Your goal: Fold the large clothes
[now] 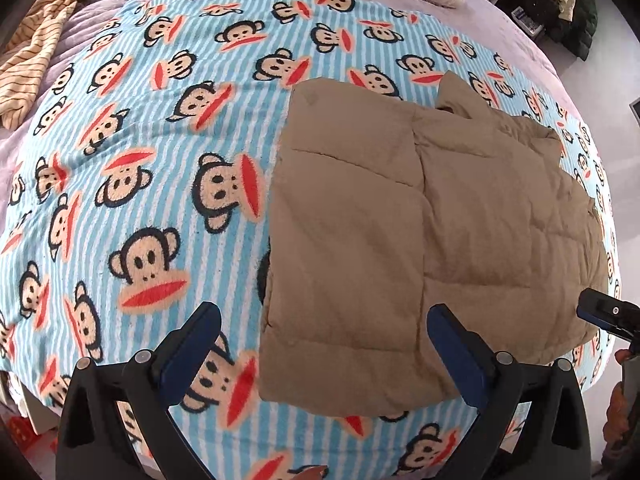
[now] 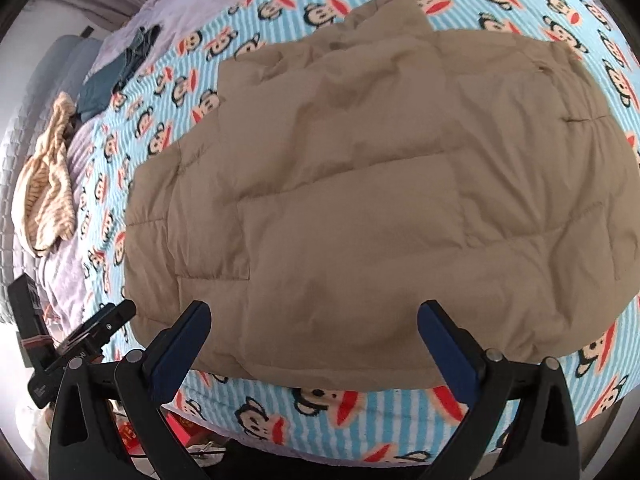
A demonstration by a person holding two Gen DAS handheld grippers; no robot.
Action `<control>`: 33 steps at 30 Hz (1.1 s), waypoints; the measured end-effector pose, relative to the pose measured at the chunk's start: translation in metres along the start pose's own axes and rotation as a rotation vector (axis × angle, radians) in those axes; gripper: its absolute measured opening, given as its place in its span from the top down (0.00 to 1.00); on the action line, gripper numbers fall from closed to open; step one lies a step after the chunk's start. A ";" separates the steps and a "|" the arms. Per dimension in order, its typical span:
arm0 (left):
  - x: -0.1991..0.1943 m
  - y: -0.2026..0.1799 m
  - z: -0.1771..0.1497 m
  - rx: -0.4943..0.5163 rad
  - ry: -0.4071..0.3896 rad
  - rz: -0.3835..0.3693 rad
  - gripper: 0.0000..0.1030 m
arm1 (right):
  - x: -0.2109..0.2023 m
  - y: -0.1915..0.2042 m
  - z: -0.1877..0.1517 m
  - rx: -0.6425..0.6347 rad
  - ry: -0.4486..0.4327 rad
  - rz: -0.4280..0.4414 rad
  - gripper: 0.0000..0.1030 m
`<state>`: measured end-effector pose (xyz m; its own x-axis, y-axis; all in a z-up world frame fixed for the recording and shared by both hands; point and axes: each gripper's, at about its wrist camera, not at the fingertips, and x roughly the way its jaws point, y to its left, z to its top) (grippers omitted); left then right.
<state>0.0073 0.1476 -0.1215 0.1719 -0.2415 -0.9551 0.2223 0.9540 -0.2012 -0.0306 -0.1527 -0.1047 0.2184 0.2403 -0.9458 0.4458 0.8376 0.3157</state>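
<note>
Tan quilted puffer jacket (image 2: 380, 184): folded to rough rectangle, lying flat on monkey-print blanket (image 1: 140, 152); collar end toward 12 o'clock, hem edge toward 6 o'clock in right wrist view. Surface creased, stitched panels visible.

Left gripper (image 1: 324, 344): jaws fully spread, released, nothing held; hovers over jacket's lower left edge, left finger above blanket.

Right gripper (image 2: 314, 336): jaws fully spread, released, empty; above jacket hem at 6 o'clock.
</note>
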 end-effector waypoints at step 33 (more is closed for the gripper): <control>0.129 0.008 0.065 -0.003 0.264 -0.613 0.00 | 0.022 0.010 0.009 0.058 0.077 -0.060 0.00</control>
<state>0.0934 0.1125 -0.2323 -0.2260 -0.6892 -0.6884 0.2021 0.6582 -0.7253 -0.0131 -0.1432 -0.1216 0.1233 0.2298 -0.9654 0.5062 0.8222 0.2604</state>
